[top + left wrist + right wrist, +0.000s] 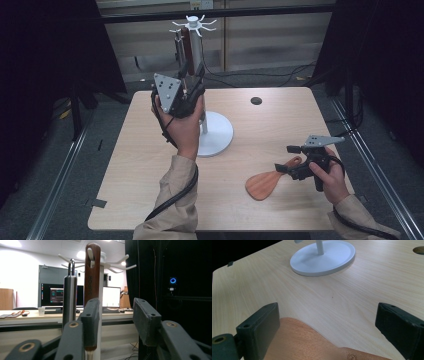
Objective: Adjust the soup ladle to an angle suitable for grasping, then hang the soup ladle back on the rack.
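Observation:
A white hook rack (194, 22) stands on a round base (217, 135) at mid-table. A dark wooden handle (92, 277) and a steel handle (69, 297) hang from its hooks (117, 265). My left gripper (192, 75) is raised to the rack, jaws apart. In the left gripper view the wooden handle runs down just behind the left pad (91, 315), and the gap of the gripper (117, 320) holds nothing. A wooden spatula (265, 184) lies flat at the front right. My right gripper (286, 158) hovers open over its handle end; its blade (312, 347) shows between the jaws (329, 325).
The rack's base (324, 256) lies just beyond the spatula. A round cable hole (256, 100) sits near the table's far edge. Black curtains flank both sides. Bare wood spreads along the left and front of the table (135, 175).

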Motion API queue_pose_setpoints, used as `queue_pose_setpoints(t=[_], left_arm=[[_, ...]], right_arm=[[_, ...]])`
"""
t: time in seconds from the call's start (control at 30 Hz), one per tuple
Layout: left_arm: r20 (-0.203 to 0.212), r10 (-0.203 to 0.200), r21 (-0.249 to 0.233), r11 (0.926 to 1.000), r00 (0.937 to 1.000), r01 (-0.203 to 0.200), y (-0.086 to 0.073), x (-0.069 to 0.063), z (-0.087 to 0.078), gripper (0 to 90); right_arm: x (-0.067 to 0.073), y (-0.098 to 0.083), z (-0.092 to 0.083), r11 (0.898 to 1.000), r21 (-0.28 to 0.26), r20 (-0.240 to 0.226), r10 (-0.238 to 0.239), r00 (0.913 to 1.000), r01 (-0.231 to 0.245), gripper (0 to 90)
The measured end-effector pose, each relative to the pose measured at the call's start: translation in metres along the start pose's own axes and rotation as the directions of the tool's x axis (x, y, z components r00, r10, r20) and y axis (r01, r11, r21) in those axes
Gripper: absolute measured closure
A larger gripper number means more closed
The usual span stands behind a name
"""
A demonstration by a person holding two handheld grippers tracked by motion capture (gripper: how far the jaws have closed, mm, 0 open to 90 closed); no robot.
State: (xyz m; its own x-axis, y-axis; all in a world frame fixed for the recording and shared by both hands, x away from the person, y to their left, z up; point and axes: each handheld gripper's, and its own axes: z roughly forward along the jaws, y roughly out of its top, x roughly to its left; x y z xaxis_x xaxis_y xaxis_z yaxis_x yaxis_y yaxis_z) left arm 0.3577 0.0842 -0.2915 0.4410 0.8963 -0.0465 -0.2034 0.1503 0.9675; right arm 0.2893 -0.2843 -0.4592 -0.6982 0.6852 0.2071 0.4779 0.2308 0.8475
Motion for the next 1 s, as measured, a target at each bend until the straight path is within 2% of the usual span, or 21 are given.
queue_pose_setpoints(t=[0.43,0.47,0.63,0.77,1.0], left_arm=[[0.02,-0.009,0.037,0.9993,0.9998,0.008,-0.019,0.002,-0.012,43.0],[0.024,-0.001,0.042,0.9991,0.9997,0.0,-0.02,0.003,-0.013,42.8],[0.048,-0.011,0.06,0.9982,0.9988,0.008,-0.03,0.002,-0.017,39.1],[0.048,-0.025,0.072,0.9971,0.9985,0.022,-0.038,0.001,-0.019,34.4],[0.068,-0.01,0.101,0.9949,0.9976,0.003,-0.052,-0.002,-0.022,29.9]], right_arm=[[0.0,0.0,0.0,1.0,0.004,0.001,-0.007,1.0,0.007,5.1],[0.0,0.0,0.0,1.0,0.005,0.0,-0.007,1.0,0.007,5.1],[0.0,0.0,0.0,1.0,0.006,0.002,-0.006,1.0,0.006,5.1],[-0.001,-0.001,0.0,1.0,0.005,0.001,-0.005,1.0,0.005,5.1],[-0.001,-0.001,0.0,1.0,0.005,0.009,-0.007,0.9999,0.007,5.1]])
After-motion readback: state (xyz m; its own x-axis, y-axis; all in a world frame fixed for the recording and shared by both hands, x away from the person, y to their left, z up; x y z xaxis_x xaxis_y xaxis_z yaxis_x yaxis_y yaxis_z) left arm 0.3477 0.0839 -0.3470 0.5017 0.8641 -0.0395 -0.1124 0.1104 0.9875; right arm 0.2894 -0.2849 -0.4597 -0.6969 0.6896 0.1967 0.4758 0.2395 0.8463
